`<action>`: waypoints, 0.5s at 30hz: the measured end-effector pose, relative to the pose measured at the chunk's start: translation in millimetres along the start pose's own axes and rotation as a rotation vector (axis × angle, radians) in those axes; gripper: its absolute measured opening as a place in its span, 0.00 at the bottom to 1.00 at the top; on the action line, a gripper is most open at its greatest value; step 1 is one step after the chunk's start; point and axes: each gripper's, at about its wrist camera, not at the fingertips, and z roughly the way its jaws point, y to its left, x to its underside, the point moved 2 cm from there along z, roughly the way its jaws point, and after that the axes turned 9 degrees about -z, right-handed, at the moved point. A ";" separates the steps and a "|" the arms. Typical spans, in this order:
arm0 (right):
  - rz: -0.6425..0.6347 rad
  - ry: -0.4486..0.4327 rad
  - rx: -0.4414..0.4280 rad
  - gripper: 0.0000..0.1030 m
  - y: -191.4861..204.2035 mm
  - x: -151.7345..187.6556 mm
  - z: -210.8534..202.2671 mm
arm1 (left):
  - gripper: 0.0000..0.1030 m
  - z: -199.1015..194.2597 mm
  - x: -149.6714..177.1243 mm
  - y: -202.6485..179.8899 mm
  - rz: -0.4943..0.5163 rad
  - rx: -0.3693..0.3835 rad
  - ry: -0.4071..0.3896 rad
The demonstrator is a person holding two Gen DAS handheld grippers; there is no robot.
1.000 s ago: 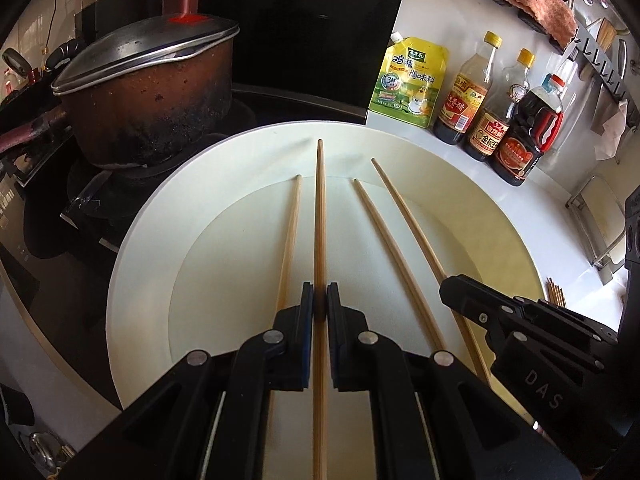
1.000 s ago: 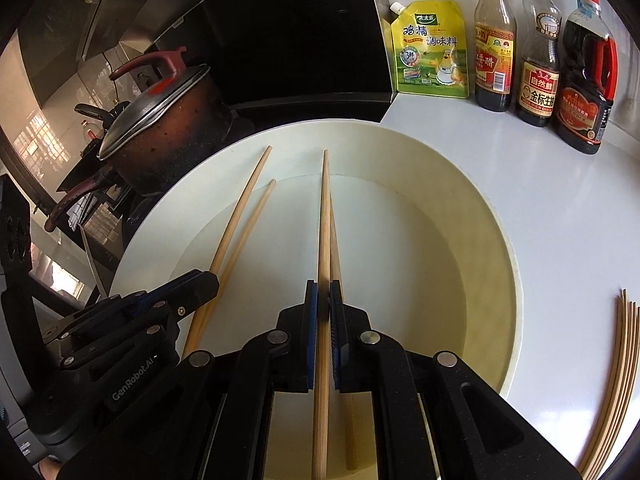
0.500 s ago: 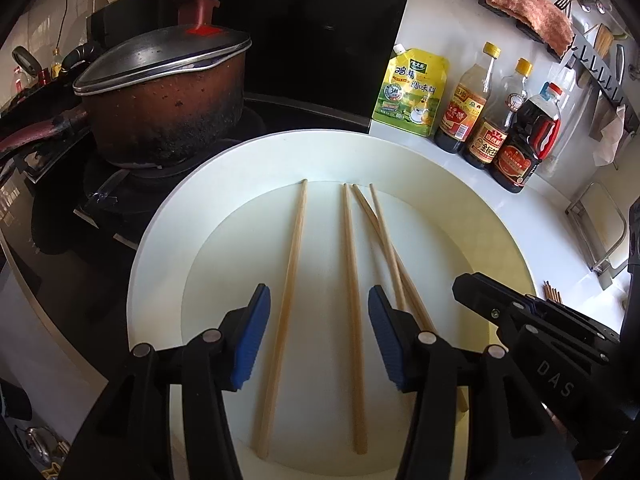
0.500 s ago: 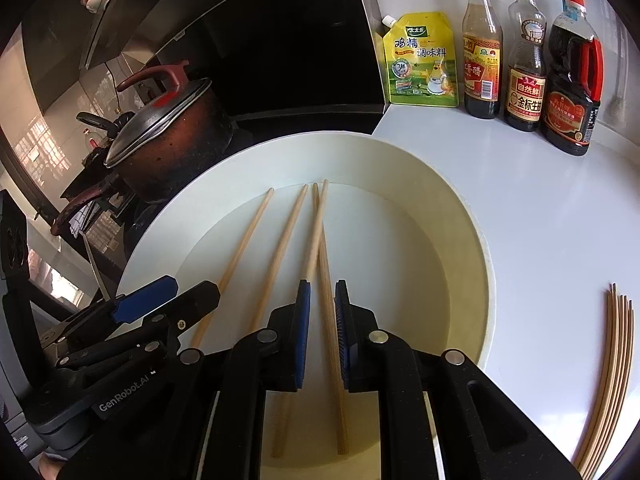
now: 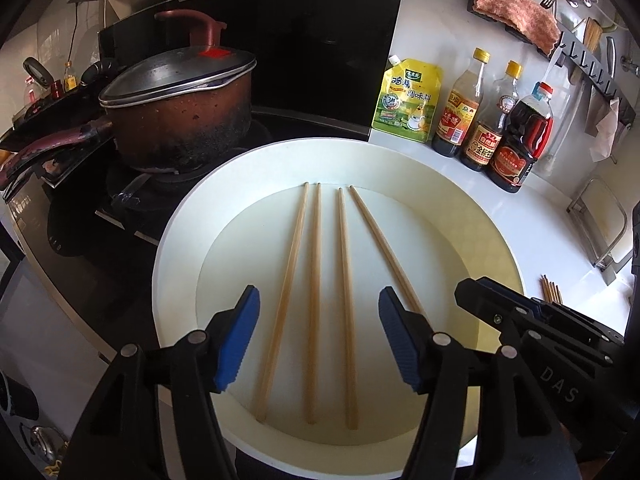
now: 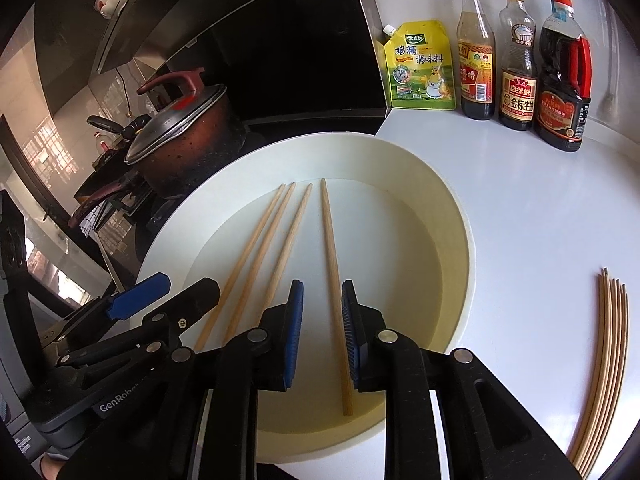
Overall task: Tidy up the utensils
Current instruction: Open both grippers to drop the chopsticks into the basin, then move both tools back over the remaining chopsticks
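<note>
Several wooden chopsticks [image 5: 314,280] lie side by side, nearly parallel, in a large white round plate [image 5: 180,248]. My left gripper [image 5: 318,292] hovers over their near halves; its jaws are opening, wide apart, with nothing gripped. In the right wrist view the rightmost chopstick [image 6: 332,264] lies on the plate [image 6: 460,216] below my right gripper [image 6: 322,286]. That gripper's jaws are opening, and its blue pads stand clear of the stick on either side. Each gripper shows in the other's view: the right gripper [image 5: 520,312], and the left gripper [image 6: 172,292].
A lidded brown pot [image 5: 180,112] sits on the dark stove, left of the plate. A yellow seasoning pouch [image 5: 408,104] and three sauce bottles [image 5: 480,120] stand against the back wall. Several more chopsticks [image 6: 608,340] lie bundled on the white counter to the right.
Both grippers opened and let go of the chopstick each held. The sticks now lie in the plate, closer together. Both grippers drew back and slightly up.
</note>
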 end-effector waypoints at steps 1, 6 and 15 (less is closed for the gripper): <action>0.000 -0.003 0.002 0.19 -0.5 1.0 -2.8 | 0.59 -2.0 1.2 -1.6 0.003 -0.002 -0.002; -0.021 -0.033 0.078 0.20 -3.0 5.7 -19.4 | 0.59 -13.2 6.3 -7.7 0.013 -0.004 -0.015; -0.044 -0.074 0.120 0.24 -4.9 15.6 -46.6 | 0.59 -29.0 14.7 -23.4 0.033 0.000 -0.031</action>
